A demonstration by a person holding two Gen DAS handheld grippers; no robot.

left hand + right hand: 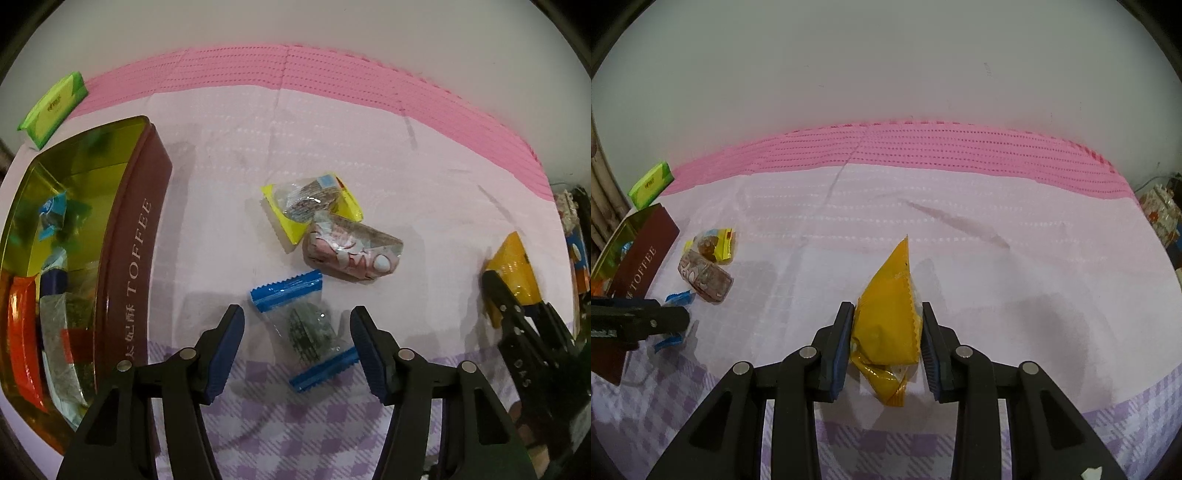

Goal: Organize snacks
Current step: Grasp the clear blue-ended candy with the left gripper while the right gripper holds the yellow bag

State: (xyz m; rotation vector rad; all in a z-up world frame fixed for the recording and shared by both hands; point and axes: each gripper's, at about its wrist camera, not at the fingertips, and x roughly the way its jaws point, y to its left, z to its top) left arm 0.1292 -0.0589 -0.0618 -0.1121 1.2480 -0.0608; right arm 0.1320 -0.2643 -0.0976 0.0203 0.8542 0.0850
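Left gripper (297, 349): jaws apart, straddling blue-ended packet (304, 328) on table (424, 192), pads clear of it. Right gripper (886, 345): clamped on orange packet (890, 321), tip pointing away. Beyond the blue-ended packet: pink packet (351, 251) overlapping yellow packet (310, 206). Far left: toffee tin (136, 251), partly filled; green pack (53, 107) behind.

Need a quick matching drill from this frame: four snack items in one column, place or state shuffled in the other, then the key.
1. orange packet
2. blue-ended packet
3. toffee tin
4. green pack

A. lid off, wrapped snacks inside
B. between the open jaws of the left gripper, not pinched
C. on the pink mat, beyond the tin
D. clamped in the right gripper

Pairs: 1-D, 2-B, 3-A, 4-C
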